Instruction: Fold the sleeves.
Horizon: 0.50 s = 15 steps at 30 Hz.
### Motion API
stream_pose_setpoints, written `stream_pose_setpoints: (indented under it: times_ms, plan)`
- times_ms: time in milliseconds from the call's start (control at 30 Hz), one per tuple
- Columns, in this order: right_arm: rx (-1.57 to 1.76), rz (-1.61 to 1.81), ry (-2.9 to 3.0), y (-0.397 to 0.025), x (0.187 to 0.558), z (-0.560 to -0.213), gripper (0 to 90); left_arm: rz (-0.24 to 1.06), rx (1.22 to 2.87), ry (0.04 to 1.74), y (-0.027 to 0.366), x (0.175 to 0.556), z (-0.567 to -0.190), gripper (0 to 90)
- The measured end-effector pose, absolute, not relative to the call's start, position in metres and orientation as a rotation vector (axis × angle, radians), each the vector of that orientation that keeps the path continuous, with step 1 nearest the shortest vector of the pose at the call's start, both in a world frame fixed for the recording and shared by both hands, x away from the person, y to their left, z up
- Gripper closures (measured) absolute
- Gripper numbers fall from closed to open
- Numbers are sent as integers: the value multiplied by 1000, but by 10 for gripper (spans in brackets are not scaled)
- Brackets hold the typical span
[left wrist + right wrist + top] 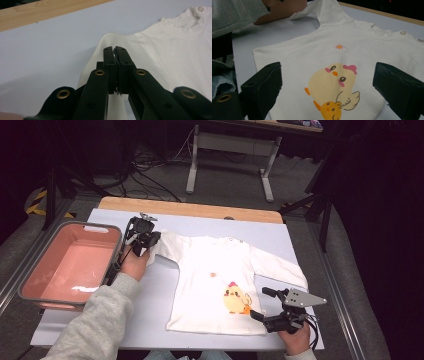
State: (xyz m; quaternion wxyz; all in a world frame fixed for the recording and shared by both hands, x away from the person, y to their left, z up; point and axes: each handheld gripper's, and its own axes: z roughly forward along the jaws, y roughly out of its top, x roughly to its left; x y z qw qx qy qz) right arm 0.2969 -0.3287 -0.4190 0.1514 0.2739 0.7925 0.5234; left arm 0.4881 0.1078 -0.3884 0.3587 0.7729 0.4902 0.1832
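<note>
Shirt (210, 280): white, long-sleeved, front up, lying flat near the middle of the table (150, 320); your side holds the hem, the far side the collar. Chick print (236, 300) sits low on the front, toward your right; a small sun mark (339, 46) sits above it. Collar has a snap button (403, 32) at one shoulder.

Left sleeve (110, 40): stretched out toward the tub, its end raised off the table and pinched in your left gripper (142, 242).

Left gripper: jaws pressed together on the sleeve end, cloth between them, as the left gripper view shows; your left hand (134, 265) lies on the table just behind it.

Right sleeve (280, 267): flat on the table, slanting toward your right.

Right gripper (267, 305): at the shirt's near right corner, by the hem and just beside the chick print; jaws spread wide, nothing between them, the print framed between them in the right gripper view. Whether the jaws touch the cloth you cannot tell.

Tub (115, 245): pink inside, grey rim, at the table's left edge, just beside your left arm.

Table: pale top, a wooden strip (200, 210) along the far edge
</note>
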Motion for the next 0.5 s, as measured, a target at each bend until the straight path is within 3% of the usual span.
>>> stream_pose_setpoints:
  times_ms: [500]
  plan:
    - [787,1498,2274,-330,296,-419,91,331,1997,1084,72,485,-380,874]
